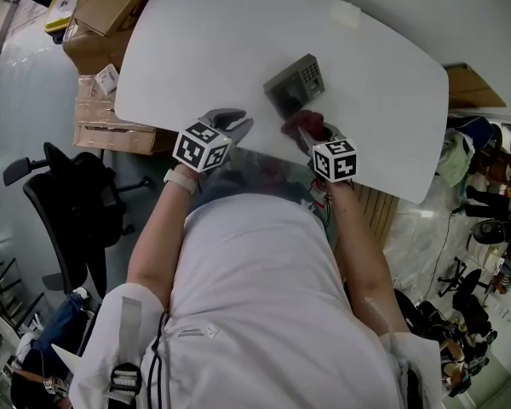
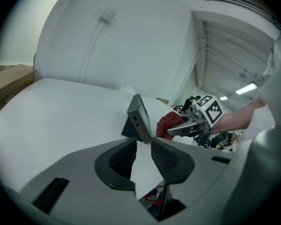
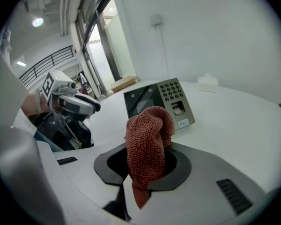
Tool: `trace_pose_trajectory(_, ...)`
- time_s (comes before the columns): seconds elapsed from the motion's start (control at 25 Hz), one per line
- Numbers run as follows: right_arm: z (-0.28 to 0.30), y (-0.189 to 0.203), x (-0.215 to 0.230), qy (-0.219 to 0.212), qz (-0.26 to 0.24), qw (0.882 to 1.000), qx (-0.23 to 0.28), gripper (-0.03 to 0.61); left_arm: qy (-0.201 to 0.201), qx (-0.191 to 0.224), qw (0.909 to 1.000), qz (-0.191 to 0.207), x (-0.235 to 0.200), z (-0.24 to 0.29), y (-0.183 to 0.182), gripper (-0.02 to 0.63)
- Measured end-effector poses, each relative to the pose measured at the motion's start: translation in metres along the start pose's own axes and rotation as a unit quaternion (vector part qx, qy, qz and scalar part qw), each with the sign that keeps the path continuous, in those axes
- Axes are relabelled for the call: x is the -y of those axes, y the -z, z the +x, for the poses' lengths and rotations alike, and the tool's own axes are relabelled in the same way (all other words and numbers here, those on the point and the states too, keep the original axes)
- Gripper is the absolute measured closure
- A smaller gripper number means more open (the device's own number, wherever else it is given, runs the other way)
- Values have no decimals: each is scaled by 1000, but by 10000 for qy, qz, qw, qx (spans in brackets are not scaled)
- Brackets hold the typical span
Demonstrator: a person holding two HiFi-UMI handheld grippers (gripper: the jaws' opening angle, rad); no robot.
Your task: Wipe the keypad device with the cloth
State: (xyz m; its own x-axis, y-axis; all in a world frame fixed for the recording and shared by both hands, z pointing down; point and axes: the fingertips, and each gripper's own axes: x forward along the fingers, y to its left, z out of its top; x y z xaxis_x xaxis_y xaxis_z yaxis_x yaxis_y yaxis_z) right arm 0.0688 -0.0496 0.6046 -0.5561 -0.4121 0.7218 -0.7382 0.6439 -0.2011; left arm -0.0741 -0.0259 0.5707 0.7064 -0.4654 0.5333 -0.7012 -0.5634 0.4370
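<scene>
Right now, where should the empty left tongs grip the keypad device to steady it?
Probably its top edge, from the left: the slanted panel of the keypad device is thin there, fits the open left tongs, clear of the cloth.

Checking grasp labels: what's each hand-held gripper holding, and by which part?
Right hand-held gripper: shut on the red cloth, pinched near one end, the bunched rest sticking out past the jaws. Left hand-held gripper: open, nothing held.
</scene>
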Motion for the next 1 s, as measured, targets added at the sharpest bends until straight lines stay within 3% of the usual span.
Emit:
trace_pose_trajectory(0.32, -85, -51, -17, -266, 347, 9901, 1333, 491, -56, 1100, 9939, -70, 61, -25, -39, 529)
trace_pose_trajectory(0.64, -209, -85, -33, -426, 184, 9647, 2593, 492, -232, 2327, 9721, 195, 154, -67, -100, 563)
trace_pose_trajectory(1.0, -295, -73, -34, -564, -287, 9481, 3116, 492, -533, 2589, 9630, 531, 242, -71, -108, 569)
